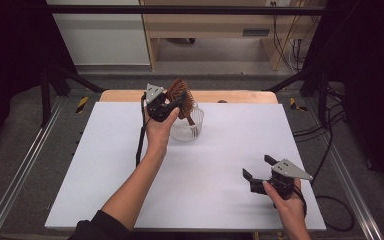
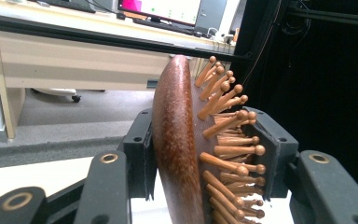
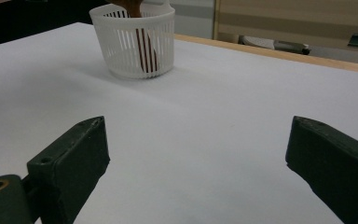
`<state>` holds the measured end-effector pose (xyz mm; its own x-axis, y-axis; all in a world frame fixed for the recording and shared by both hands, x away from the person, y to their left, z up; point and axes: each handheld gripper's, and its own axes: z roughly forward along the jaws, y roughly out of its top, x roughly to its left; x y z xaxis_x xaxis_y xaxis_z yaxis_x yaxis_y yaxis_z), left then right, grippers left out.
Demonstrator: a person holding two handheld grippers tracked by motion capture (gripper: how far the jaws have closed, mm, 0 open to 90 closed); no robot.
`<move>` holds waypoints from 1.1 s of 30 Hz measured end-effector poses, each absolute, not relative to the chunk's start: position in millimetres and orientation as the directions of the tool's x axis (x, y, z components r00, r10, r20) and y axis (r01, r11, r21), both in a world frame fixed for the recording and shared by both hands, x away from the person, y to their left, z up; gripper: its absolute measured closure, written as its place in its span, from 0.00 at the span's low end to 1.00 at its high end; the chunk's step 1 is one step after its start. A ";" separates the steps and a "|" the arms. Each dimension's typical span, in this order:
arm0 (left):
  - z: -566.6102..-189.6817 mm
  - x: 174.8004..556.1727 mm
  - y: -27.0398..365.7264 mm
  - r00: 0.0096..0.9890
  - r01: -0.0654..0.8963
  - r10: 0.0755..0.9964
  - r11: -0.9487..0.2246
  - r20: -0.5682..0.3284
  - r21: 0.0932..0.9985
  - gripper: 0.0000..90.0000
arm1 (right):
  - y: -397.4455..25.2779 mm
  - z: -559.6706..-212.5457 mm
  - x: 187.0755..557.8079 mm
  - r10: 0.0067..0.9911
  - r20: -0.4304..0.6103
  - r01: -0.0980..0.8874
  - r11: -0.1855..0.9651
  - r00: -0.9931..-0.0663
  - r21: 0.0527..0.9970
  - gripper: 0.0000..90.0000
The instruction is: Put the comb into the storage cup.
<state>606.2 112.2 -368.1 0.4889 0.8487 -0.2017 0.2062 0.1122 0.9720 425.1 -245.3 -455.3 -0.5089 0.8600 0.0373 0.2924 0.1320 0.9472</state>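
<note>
Left hand-held gripper (image 1: pixel 176 106) clamps the wooden hairbrush (image 1: pixel 180 95) — handle in the basket (image 1: pixel 187 127) — right hand-held gripper (image 1: pixel 260 167) agape.

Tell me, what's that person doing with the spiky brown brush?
A person holds a gripper in each hand. The left gripper has its fingers shut on a wooden hairbrush, gripping the head with its pegs. The brush's handle dips into a small white basket at the far side of the white table. The right gripper waits open above the table's near right, holding nothing.
</note>
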 end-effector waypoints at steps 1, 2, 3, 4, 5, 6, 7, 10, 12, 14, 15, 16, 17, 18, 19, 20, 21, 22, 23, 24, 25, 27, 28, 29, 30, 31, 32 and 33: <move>-368.6 606.3 113.5 0.488 0.207 0.848 0.118 -0.207 0.971 0.54 | -245.5 -455.3 425.1 0.860 0.038 0.292 0.131 -0.509 0.947 0.07; -369.1 606.2 115.1 0.491 0.209 0.846 0.117 -0.208 0.971 0.54 | -245.8 -455.2 425.2 0.860 0.035 0.289 0.133 -0.509 0.948 0.07; -369.9 605.9 116.4 0.493 0.207 0.845 0.118 -0.208 0.971 0.54 | -246.0 -455.2 425.1 0.860 0.034 0.289 0.133 -0.509 0.948 0.07; -370.6 605.5 117.3 0.492 0.205 0.845 0.123 -0.211 0.971 0.54 | -246.1 -455.3 425.2 0.860 0.034 0.290 0.133 -0.508 0.948 0.07; -371.0 605.2 118.3 0.492 0.206 0.844 0.124 -0.212 0.971 0.54 | -245.8 -455.5 425.2 0.861 0.035 0.291 0.133 -0.508 0.947 0.07; -371.5 604.7 120.1 0.493 0.209 0.843 0.124 -0.214 0.970 0.53 | -245.5 -455.7 425.2 0.861 0.035 0.292 0.134 -0.508 0.947 0.07; -371.7 604.6 121.0 0.492 0.210 0.844 0.126 -0.216 0.970 0.53 | -245.1 -455.8 425.2 0.860 0.032 0.293 0.139 -0.510 0.946 0.07; -372.4 603.9 124.5 0.498 0.215 0.840 0.123 -0.217 0.969 0.53 | -244.0 -455.6 425.1 0.858 0.031 0.292 0.141 -0.512 0.946 0.07; -372.9 603.6 125.8 0.501 0.213 0.839 0.120 -0.214 0.970 0.52 | -243.4 -455.6 424.9 0.859 0.031 0.292 0.140 -0.512 0.946 0.07; -373.5 603.4 127.1 0.504 0.213 0.836 0.121 -0.215 0.970 0.52 | -243.0 -455.6 424.9 0.858 0.031 0.292 0.140 -0.513 0.946 0.07; -373.7 603.3 127.5 0.505 0.213 0.836 0.121 -0.215 0.970 0.52 | -242.8 -455.6 424.9 0.858 0.029 0.292 0.142 -0.514 0.946 0.07; -373.9 603.2 127.9 0.506 0.213 0.835 0.121 -0.215 0.970 0.52 | -242.8 -455.7 424.9 0.857 0.028 0.292 0.144 -0.514 0.946 0.07; -374.1 603.0 128.2 0.507 0.211 0.835 0.119 -0.213 0.970 0.52 | -243.0 -455.8 425.0 0.857 0.025 0.290 0.146 -0.515 0.946 0.07; -374.1 602.8 128.4 0.508 0.211 0.835 0.117 -0.211 0.971 0.52 | -243.1 -455.9 425.1 0.857 0.026 0.290 0.145 -0.514 0.946 0.07; -374.2 602.7 128.9 0.510 0.210 0.835 0.111 -0.206 0.971 0.52 | -243.2 -455.9 425.2 0.857 0.026 0.290 0.145 -0.514 0.946 0.07; -374.3 602.7 129.1 0.509 0.210 0.837 0.108 -0.203 0.972 0.52 | -243.2 -455.7 425.1 0.857 0.029 0.292 0.143 -0.514 0.946 0.07; -374.4 602.6 129.2 0.507 0.211 0.837 0.112 -0.207 0.971 0.51 | -243.3 -455.6 425.0 0.857 0.030 0.292 0.142 -0.515 0.946 0.07; -374.4 602.2 129.5 0.506 0.213 0.837 0.112 -0.208 0.971 0.51 | -243.5 -455.4 425.1 0.856 0.029 0.289 0.143 -0.516 0.947 0.07; -374.3 601.6 129.6 0.506 0.213 0.838 0.106 -0.203 0.971 0.51 | -243.7 -455.3 425.1 0.856 0.029 0.289 0.142 -0.517 0.947 0.07; -374.2 600.9 129.3 0.507 0.211 0.838 0.106 -0.201 0.972 0.51 | -243.9 -455.2 425.1 0.855 0.031 0.288 0.141 -0.518 0.947 0.07; -374.1 600.6 129.3 0.507 0.211 0.838 0.106 -0.201 0.972 0.51 | -243.8 -455.2 425.1 0.855 0.033 0.288 0.138 -0.518 0.948 0.07; -374.2 599.8 129.9 0.508 0.211 0.838 0.102 -0.198 0.972 0.51 | -243.5 -455.2 425.0 0.854 0.033 0.288 0.138 -0.519 0.948 0.07; -374.5 599.6 130.2 0.507 0.210 0.838 0.106 -0.201 0.972 0.51 | -243.1 -455.3 424.9 0.854 0.032 0.288 0.140 -0.520 0.947 0.06; -375.0 599.5 130.8 0.507 0.210 0.838 0.108 -0.203 0.972 0.51 | -242.6 -455.3 424.8 0.853 0.031 0.288 0.142 -0.521 0.947 0.06; -375.6 599.4 131.5 0.507 0.209 0.838 0.109 -0.203 0.972 0.51 | -242.3 -455.3 424.6 0.852 0.031 0.290 0.143 -0.522 0.946 0.06; -376.1 599.4 132.3 0.507 0.209 0.838 0.111 -0.205 0.972 0.51 | -242.1 -455.4 424.8 0.852 0.028 0.287 0.145 -0.522 0.947 0.06; -376.4 599.4 133.3 0.505 0.212 0.838 0.112 -0.207 0.971 0.51 | -241.8 -455.6 425.2 0.852 0.024 0.285 0.148 -0.522 0.947 0.06; -376.7 599.3 134.2 0.503 0.215 0.839 0.114 -0.210 0.970 0.51 | -241.6 -455.7 425.2 0.852 0.027 0.289 0.148 -0.523 0.946 0.06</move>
